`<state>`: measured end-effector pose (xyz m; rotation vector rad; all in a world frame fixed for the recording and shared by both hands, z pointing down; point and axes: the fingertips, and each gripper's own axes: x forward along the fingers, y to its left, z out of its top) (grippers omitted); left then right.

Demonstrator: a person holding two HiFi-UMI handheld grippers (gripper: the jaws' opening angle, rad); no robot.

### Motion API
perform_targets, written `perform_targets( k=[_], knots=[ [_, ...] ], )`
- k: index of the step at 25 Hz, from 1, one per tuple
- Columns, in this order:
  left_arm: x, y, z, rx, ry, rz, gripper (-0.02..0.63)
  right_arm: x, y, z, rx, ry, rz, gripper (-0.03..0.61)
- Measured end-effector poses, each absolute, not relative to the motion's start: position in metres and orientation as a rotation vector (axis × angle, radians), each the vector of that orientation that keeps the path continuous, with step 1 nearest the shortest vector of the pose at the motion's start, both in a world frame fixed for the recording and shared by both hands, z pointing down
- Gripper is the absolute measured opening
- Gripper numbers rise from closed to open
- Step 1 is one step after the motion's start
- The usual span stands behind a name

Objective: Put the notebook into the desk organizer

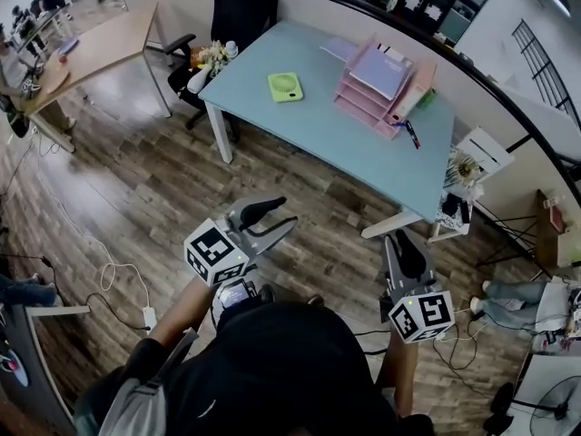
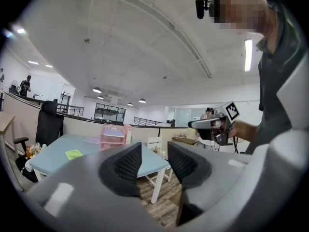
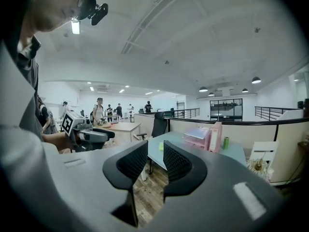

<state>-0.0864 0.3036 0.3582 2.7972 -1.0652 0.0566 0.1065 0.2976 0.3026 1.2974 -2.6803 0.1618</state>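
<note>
The pink desk organizer (image 1: pixel 377 84) (image 2: pixel 114 137) (image 3: pixel 205 137) stands on the far right part of the light blue table (image 1: pixel 327 134). A flat lavender notebook (image 1: pixel 338 48) (image 2: pixel 91 140) lies on the table just behind it. Both grippers hang over the wooden floor, well short of the table. My left gripper (image 1: pixel 281 212) (image 2: pixel 154 153) has a narrow gap between its jaws and nothing in it. My right gripper (image 1: pixel 399 239) (image 3: pixel 155 153) is the same, slightly open and empty. Each gripper shows in the other's view.
A green square object (image 1: pixel 285 86) lies mid-table, with pens (image 1: pixel 408 134) by the organizer and a green can (image 3: pixel 225 142) beside it. A black office chair (image 1: pixel 241 12) and flowers (image 1: pixel 213 57) are at the table's left end. A white stool (image 1: pixel 467 175) stands to the right. Cables (image 1: pixel 118 280) trail on the floor.
</note>
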Motion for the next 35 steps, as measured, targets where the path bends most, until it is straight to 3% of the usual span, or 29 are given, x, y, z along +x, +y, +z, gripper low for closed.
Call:
perform_targets(
  k=[18, 35],
  knots=[
    [-0.090, 0.262, 0.373, 2.737, -1.110, 0.082, 0.176, 0.104, 0.236, 0.318, 1.247, -2.702, 0.218, 0.081],
    [-0.041, 0.163, 0.371, 2.644, -1.279, 0.165, 0.176, 0.136, 0.102, 0.329, 1.034, -2.816, 0.294, 0.081]
  ],
)
